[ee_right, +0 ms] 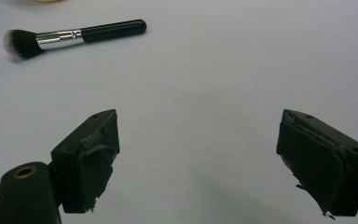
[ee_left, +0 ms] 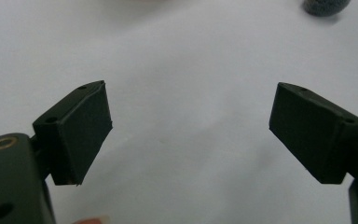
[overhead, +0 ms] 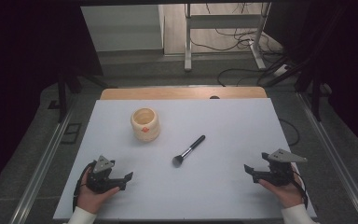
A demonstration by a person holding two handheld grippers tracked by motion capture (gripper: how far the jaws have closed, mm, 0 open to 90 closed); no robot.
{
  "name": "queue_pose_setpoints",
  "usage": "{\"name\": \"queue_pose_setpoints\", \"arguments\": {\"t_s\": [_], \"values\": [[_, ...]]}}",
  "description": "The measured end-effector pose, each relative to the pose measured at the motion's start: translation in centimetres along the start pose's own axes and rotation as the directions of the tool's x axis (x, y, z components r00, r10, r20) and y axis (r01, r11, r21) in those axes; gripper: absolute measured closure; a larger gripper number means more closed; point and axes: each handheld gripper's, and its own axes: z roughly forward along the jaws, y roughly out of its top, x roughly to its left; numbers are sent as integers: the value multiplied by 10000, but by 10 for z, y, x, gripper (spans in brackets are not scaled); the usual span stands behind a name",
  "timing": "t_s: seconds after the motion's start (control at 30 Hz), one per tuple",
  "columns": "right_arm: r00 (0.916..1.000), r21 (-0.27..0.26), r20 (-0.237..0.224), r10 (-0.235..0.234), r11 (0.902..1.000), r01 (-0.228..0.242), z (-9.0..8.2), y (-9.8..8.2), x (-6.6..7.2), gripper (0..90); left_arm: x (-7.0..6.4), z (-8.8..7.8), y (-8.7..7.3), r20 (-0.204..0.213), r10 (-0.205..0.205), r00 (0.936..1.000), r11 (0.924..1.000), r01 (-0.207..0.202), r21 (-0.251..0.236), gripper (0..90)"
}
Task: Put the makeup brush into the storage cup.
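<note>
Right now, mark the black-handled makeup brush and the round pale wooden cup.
black-handled makeup brush (overhead: 189,150), high view, silver ferrule.
round pale wooden cup (overhead: 147,132), high view, front wall.

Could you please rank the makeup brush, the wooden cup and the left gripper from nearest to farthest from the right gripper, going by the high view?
1. makeup brush, mid-table, left of the right gripper.
2. left gripper, near edge, far left.
3. wooden cup, far left, further back.

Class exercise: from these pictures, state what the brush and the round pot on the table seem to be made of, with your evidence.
Brush: glossy black handle, likely plastic or lacquered wood; shiny silver ferrule, apparently metal; soft dark bristles with pale tips. Pot: pale, matt, ribbed wall, probably light wood or ceramic; the high view leaves it open.
</note>
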Motion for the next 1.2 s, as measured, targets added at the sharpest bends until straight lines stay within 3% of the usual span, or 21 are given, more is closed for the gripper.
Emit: {"name": "queue_pose_setpoints", "arguments": {"t_s": [0.2, 0.63, 0.8, 0.9, 1.2], "values": [[9999, 121, 62, -106, 9999, 106, 2, -1, 1, 136, 0, 0, 0, -28, 20, 10000, 9999, -20, 107, 135], [10000, -21, -35, 8, 10000, -8, -1, 1, 2, 139, -3, -13, 5, 4, 78, 10000, 9996, -77, -254, 126], [10000, 71, -35, -52, 10000, 52, 2, 0, 2, 142, 0, -13, 8, 189, -233, 9996, 9996, 236, -164, 110], [9999, 124, 20, -134, 9998, 134, 2, 0, 3, 143, -8, -17, 18, -33, 134, 9999, 9997, -135, -178, 110], [10000, 108, 85, -34, 9999, 33, 1, 0, 2, 145, -15, -21, 33, 137, 354, 9993, 9991, -351, -222, 111]]}}
